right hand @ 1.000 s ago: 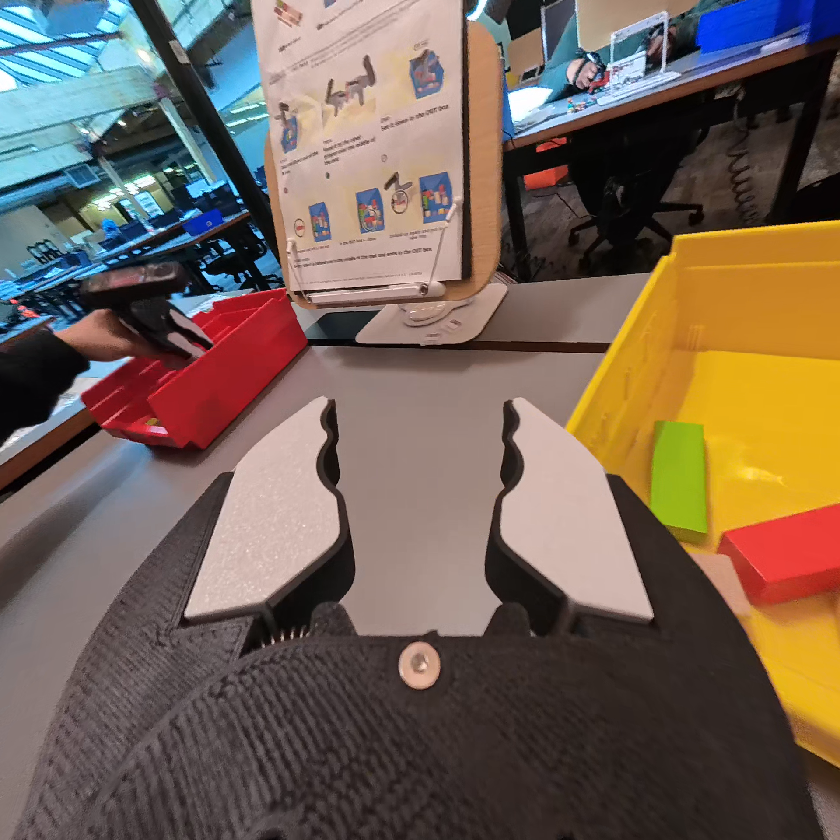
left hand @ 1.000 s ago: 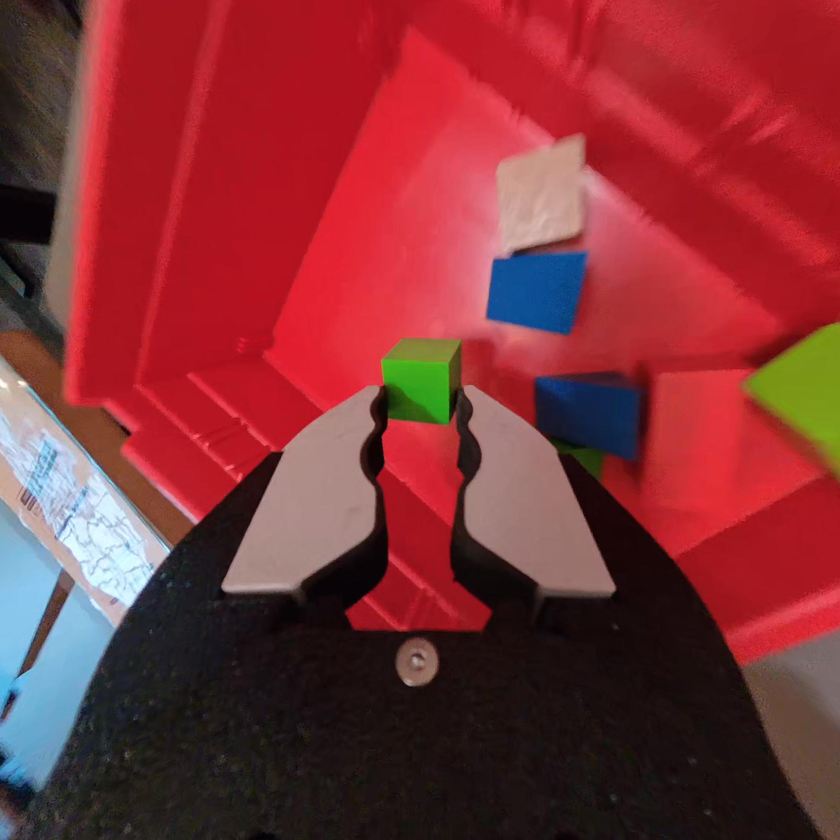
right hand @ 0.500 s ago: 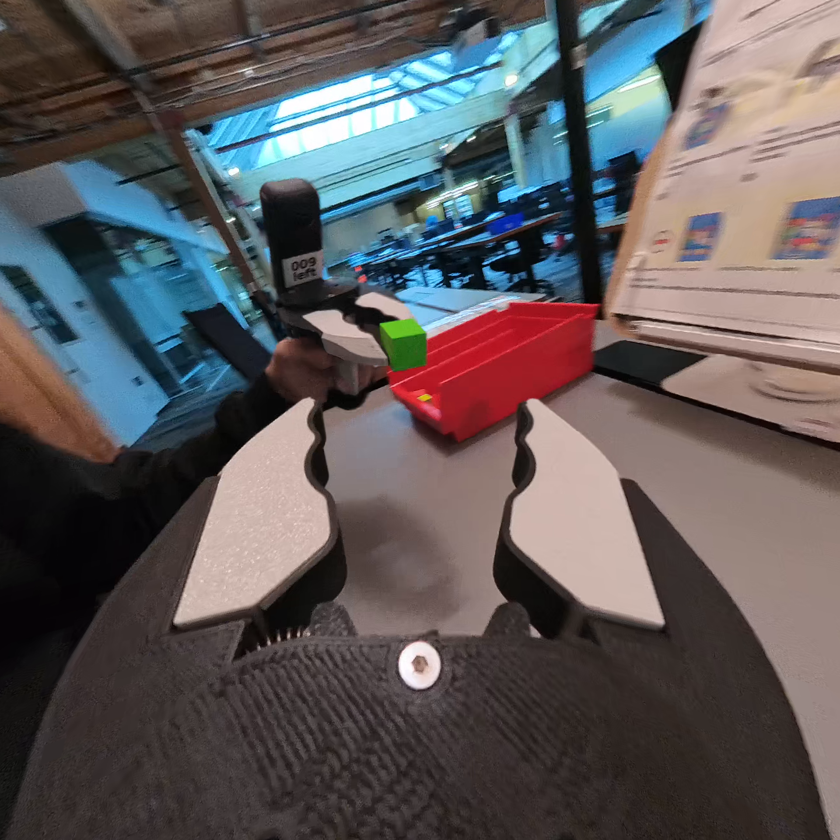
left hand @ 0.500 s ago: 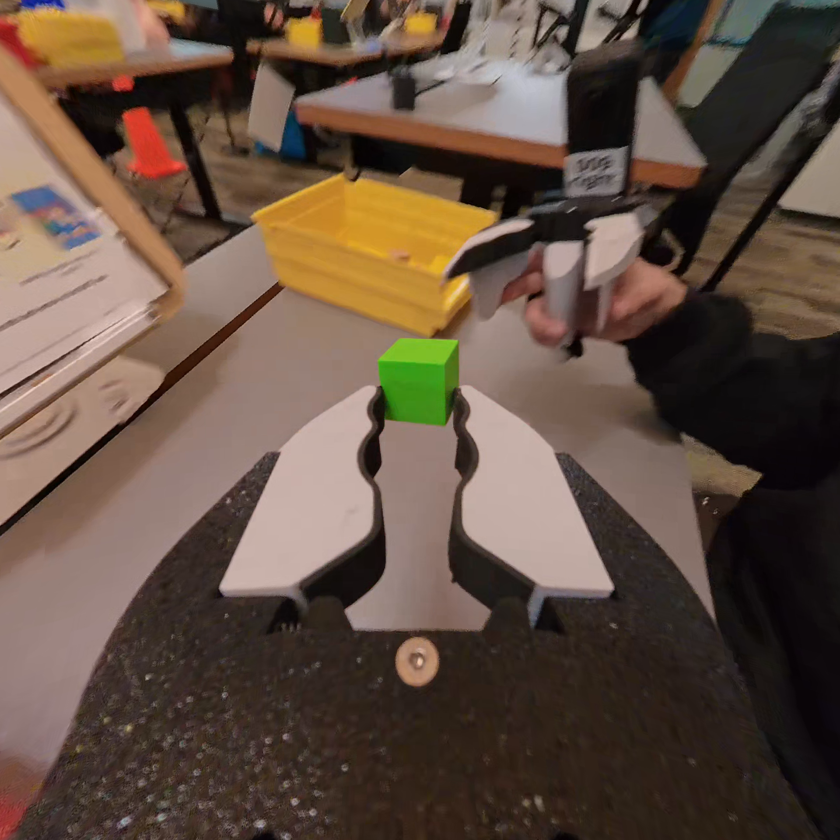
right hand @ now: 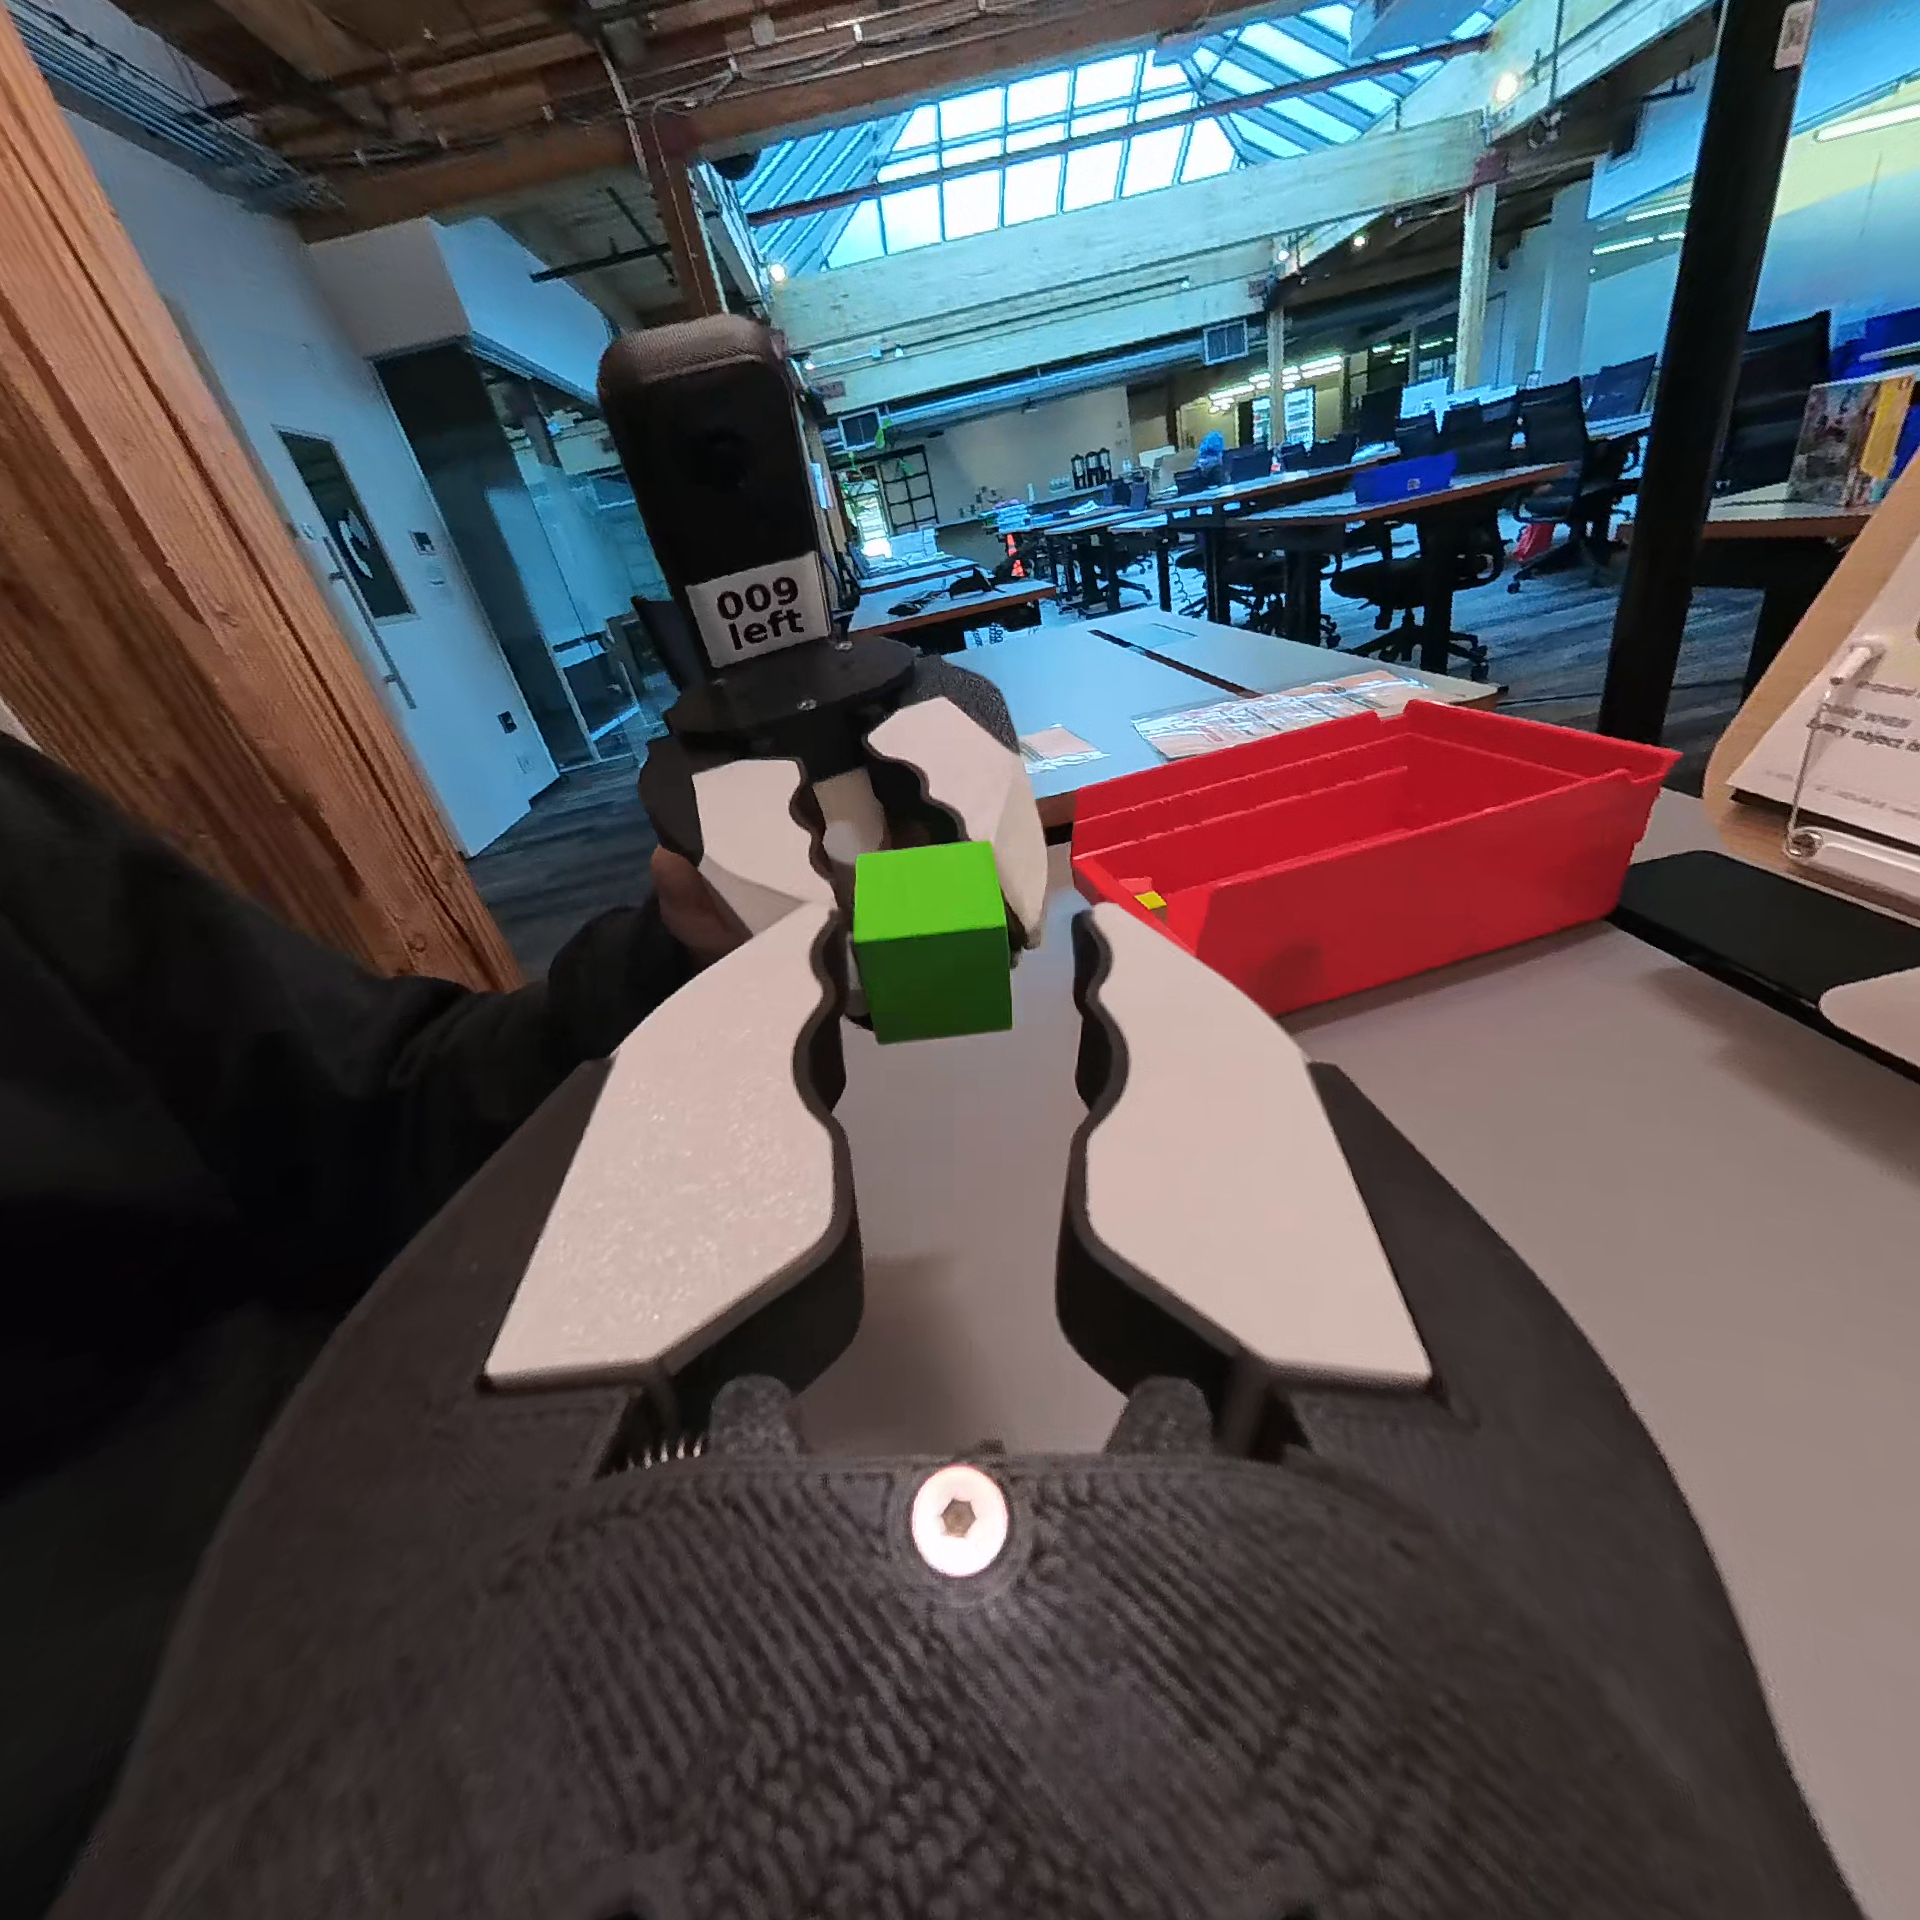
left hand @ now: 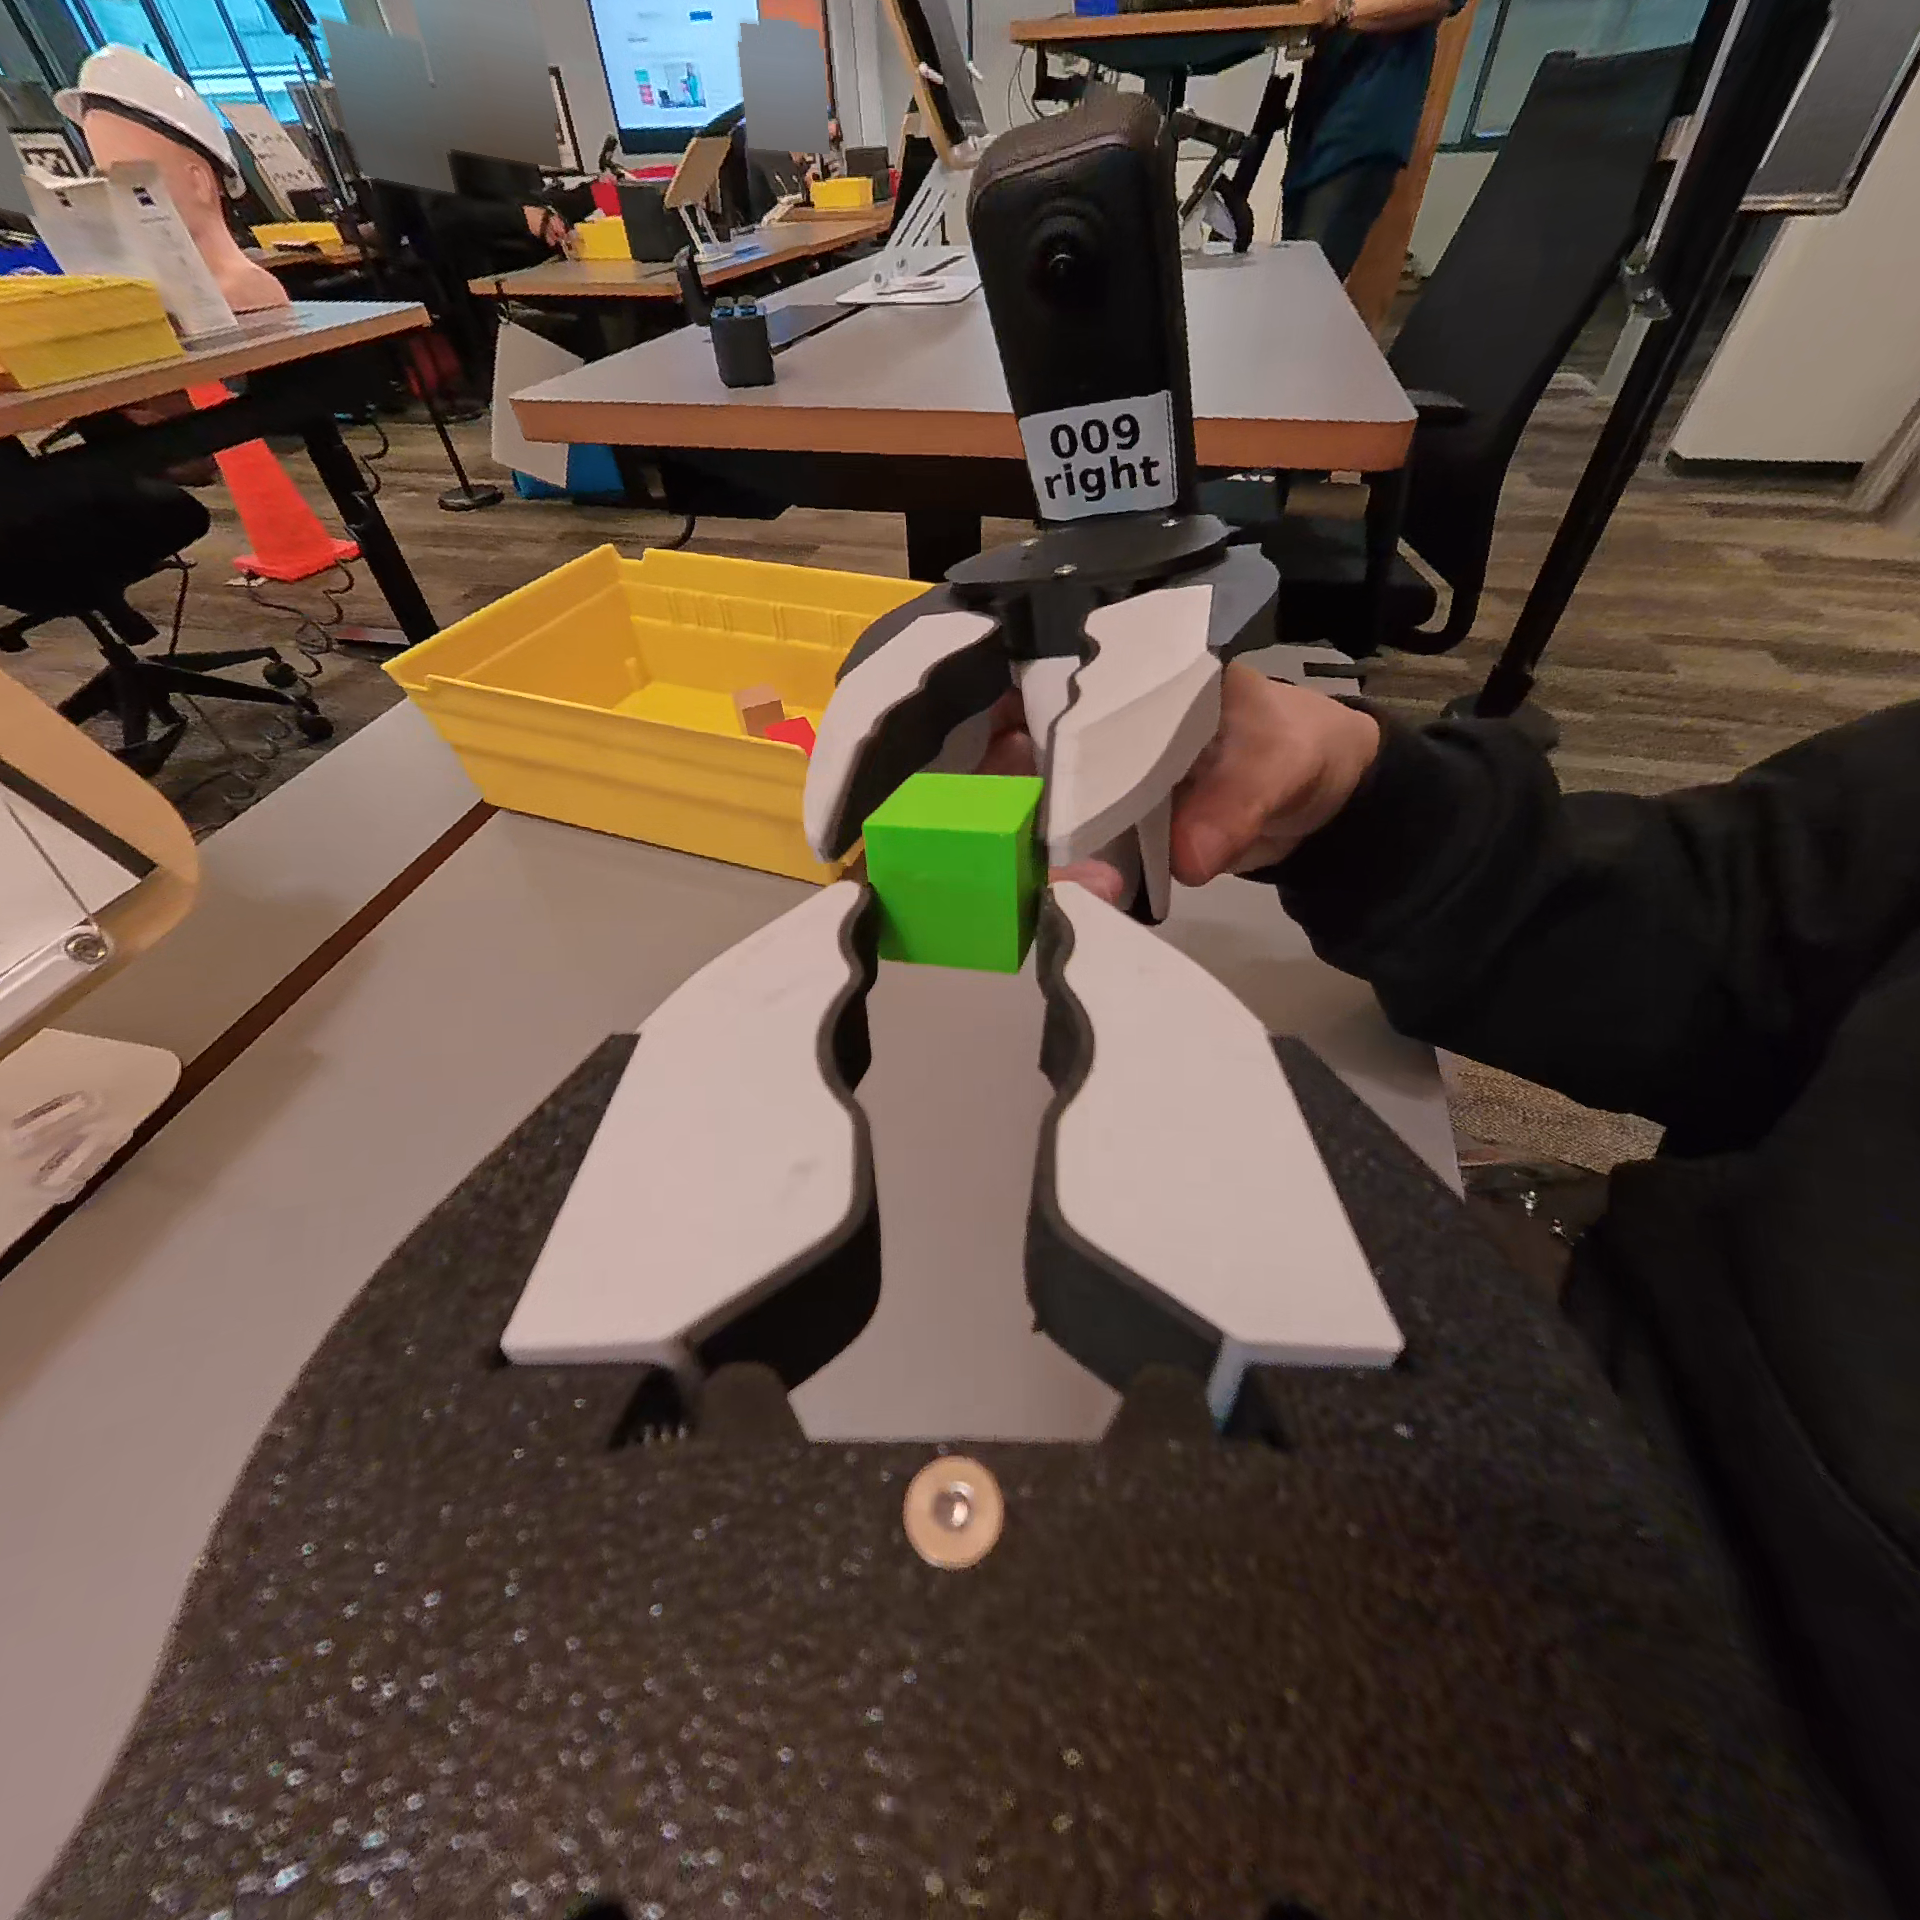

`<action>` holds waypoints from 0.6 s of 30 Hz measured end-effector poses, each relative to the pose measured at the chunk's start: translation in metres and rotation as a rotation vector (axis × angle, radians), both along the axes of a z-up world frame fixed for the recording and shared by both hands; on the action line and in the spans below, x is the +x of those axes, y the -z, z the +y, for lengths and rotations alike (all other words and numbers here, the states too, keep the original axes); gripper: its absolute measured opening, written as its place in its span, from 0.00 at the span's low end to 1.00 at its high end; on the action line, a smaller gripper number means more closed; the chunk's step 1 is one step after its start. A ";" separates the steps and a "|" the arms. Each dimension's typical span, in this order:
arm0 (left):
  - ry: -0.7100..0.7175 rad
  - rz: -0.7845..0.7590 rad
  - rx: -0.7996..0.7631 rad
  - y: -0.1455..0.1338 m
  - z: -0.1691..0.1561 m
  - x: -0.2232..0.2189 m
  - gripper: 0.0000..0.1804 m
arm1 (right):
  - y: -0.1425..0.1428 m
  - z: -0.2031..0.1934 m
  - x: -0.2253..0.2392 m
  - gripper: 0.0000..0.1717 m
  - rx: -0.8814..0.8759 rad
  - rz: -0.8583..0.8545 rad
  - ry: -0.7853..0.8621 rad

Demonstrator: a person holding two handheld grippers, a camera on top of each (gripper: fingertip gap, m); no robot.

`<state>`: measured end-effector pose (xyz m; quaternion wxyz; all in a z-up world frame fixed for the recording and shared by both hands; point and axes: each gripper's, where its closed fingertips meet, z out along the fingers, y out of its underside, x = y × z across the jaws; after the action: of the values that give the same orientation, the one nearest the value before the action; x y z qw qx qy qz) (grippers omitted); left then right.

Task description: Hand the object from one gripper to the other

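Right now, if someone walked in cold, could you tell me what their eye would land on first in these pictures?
Probably the bright green cube, pinched between the left gripper fingertips above the grey table. The right gripper meets it head-on, jaws straddling the cube with a visible gap on one side. Next come the yellow bin behind it in the left view and the red bin in the right view.

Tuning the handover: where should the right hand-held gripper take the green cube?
Probably on the green cube half sticking out beyond the left hand-held gripper fingertips, approaching head-on. In the right wrist view a gap shows beside the right finger, so centre first.
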<state>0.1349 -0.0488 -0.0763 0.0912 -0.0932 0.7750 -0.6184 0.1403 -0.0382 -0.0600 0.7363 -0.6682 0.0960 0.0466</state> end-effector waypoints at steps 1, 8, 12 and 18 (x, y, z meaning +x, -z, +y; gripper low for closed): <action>-0.005 0.000 -0.003 0.000 -0.001 0.000 0.16 | -0.001 0.000 -0.001 0.22 0.003 -0.004 -0.006; -0.069 0.026 -0.032 0.008 0.001 0.008 0.21 | 0.000 -0.007 0.008 0.16 -0.029 -0.054 0.071; -0.142 0.036 0.023 0.024 0.012 0.017 0.22 | 0.005 -0.077 0.067 0.16 -0.047 0.015 0.417; -0.175 0.072 0.051 0.043 0.028 0.019 0.21 | 0.053 -0.291 0.133 0.16 -0.169 0.165 1.162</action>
<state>0.1541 -0.0207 -0.1195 0.1192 -0.1805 0.7822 -0.5842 0.2733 -0.3293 -0.1132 0.5753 -0.5568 0.5064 -0.3203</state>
